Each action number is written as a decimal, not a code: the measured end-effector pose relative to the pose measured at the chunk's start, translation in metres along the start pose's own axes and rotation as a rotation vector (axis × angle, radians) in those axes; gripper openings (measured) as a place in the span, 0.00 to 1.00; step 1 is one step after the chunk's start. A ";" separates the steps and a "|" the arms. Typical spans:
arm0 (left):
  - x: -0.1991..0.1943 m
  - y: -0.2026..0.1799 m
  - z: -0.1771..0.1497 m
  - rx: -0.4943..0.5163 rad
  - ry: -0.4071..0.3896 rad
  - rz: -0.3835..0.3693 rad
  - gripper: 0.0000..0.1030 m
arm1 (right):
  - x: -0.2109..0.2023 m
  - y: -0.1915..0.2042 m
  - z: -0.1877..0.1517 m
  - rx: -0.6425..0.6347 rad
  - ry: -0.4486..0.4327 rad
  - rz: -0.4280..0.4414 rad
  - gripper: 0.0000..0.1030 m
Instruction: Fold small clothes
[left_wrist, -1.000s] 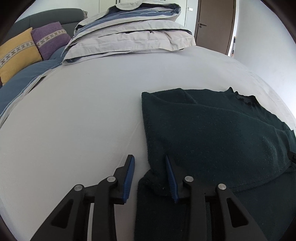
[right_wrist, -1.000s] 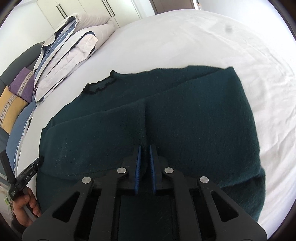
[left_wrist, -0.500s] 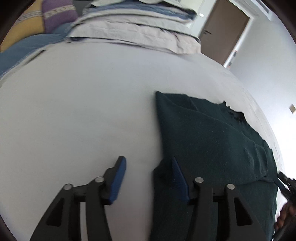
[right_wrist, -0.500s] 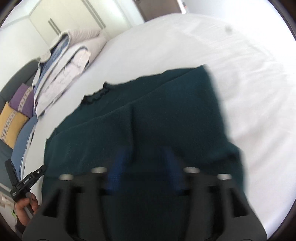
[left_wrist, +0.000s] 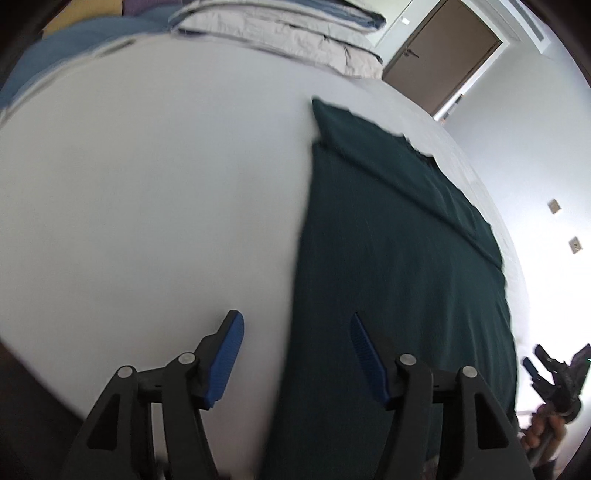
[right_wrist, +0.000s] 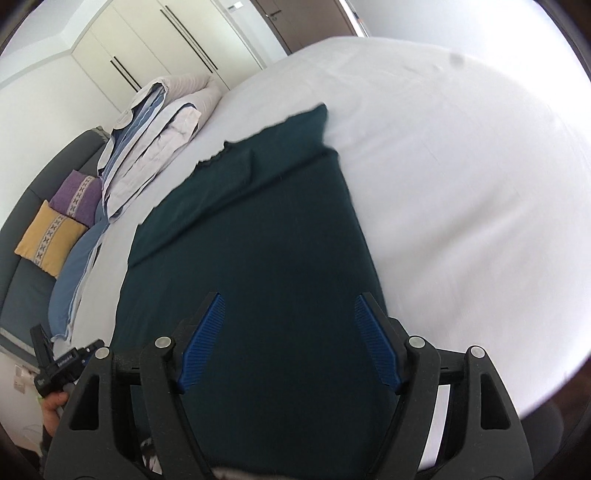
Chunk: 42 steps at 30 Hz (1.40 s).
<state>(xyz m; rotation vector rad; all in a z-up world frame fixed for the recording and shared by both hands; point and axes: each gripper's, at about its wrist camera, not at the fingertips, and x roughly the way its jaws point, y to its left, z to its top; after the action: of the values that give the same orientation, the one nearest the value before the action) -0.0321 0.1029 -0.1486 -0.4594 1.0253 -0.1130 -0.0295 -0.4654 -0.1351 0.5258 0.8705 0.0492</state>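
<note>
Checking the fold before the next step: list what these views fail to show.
- Dark green garment, right wrist view: near hem hidden behind the right tongs and cut by the bottom edge.
- Same garment, left wrist view: near end runs off the frame behind the left tongs; left edge blurred.
- Layers underneath: not visible.

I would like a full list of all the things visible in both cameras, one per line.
garment: one, dark green, folded flat on the bed.
bed sheet: one, white, under the garment.
folded bedding: one stack, pale grey and blue, at the bed's far end.
cushions: two, yellow and purple, on the grey sofa.
wardrobe: one, cream, behind.
door: one, brown.
left tongs: black with blue pads, open, empty.
right tongs: same colours, open, empty.
</note>
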 end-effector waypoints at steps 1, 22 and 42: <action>-0.003 0.000 -0.008 0.000 0.010 -0.013 0.62 | -0.004 -0.004 -0.007 0.005 0.007 0.000 0.69; -0.005 0.013 -0.046 0.003 0.169 -0.074 0.37 | -0.045 -0.066 -0.051 0.078 0.102 0.031 0.69; -0.008 0.015 -0.052 0.000 0.183 -0.066 0.07 | -0.030 -0.076 -0.060 0.043 0.277 -0.066 0.47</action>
<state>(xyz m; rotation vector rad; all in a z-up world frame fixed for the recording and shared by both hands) -0.0817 0.1022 -0.1712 -0.4891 1.1894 -0.2169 -0.1062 -0.5138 -0.1800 0.5376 1.1612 0.0432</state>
